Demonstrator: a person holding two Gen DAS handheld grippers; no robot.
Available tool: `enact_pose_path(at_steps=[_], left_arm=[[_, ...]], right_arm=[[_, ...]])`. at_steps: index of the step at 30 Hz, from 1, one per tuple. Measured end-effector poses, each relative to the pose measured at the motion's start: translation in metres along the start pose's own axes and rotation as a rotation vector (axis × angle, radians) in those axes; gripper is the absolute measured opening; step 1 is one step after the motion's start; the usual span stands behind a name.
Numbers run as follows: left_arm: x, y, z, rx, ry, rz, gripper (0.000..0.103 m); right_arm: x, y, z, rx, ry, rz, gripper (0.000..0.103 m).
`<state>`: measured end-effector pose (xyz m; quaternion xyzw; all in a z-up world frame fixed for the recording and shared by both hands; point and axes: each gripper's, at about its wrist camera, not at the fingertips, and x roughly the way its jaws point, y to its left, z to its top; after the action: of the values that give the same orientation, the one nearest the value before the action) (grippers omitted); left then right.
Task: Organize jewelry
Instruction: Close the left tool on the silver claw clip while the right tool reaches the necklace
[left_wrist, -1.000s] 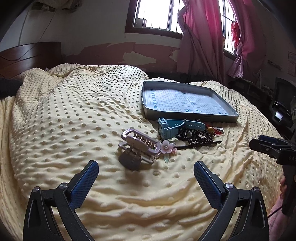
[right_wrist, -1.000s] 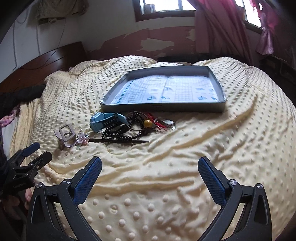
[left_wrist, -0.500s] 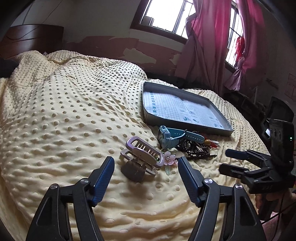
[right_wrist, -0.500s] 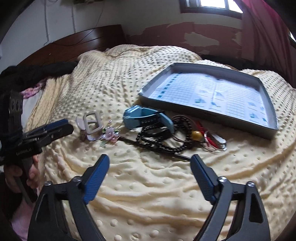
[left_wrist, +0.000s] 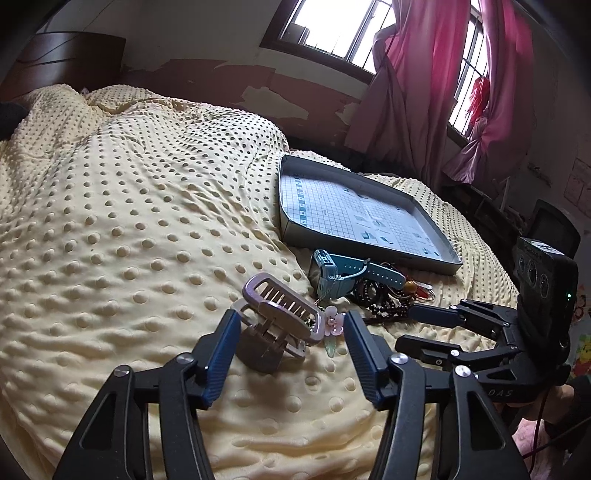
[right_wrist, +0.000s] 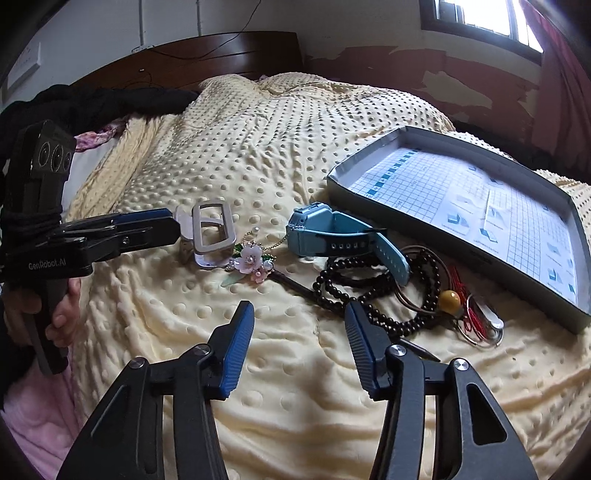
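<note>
left tongs (left_wrist: 288, 332) spread, set around hair clip (left_wrist: 277, 317), not seen pinching | right tongs (right_wrist: 299, 325) spread, nothing held, hung over bed (right_wrist: 258, 155) near bead bracelet (right_wrist: 369, 280) | flower pin (right_wrist: 251, 258), blue watch (right_wrist: 332, 236) laid between clip and tray (right_wrist: 461, 251) | tray bare

On the bed (right_wrist: 295, 147), the hair claw (right_wrist: 208, 230) lies leftmost, the flower hairpin (right_wrist: 253, 260) beside it, then the watch (right_wrist: 332, 240) and beads (right_wrist: 369, 288), with the tray (right_wrist: 461, 199) behind them.
</note>
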<state>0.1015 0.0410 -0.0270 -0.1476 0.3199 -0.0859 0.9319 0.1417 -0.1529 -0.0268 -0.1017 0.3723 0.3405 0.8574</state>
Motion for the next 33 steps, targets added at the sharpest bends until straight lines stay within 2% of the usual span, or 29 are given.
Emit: enact_pose_path(at_steps=[4, 8, 16, 18, 26, 33], left_arm=[[0.006, -0.002, 0.002, -0.009, 0.006, -0.003, 0.042], [0.01, -0.002, 0.001, 0.002, 0.014, 0.043, 0.031], [0.009, -0.004, -0.002, 0.013, -0.004, 0.082, 0.028], [0.009, -0.005, -0.003, 0.01, -0.008, 0.091, 0.028], [0.01, -0.005, -0.005, -0.001, -0.008, 0.101, 0.028], [0.007, -0.003, -0.01, -0.018, -0.01, 0.08, 0.028]], right_arm=[[0.003, 0.004, 0.002, -0.025, -0.001, -0.001, 0.046], [0.005, 0.003, 0.002, -0.032, 0.006, -0.014, 0.046], [0.004, -0.009, 0.004, 0.042, -0.009, -0.034, 0.042], [0.008, -0.012, 0.004, 0.063, -0.009, -0.038, 0.038], [0.021, -0.037, 0.004, 0.25, 0.01, -0.071, 0.037], [0.041, -0.037, 0.009, 0.235, 0.069, -0.057, 0.037]])
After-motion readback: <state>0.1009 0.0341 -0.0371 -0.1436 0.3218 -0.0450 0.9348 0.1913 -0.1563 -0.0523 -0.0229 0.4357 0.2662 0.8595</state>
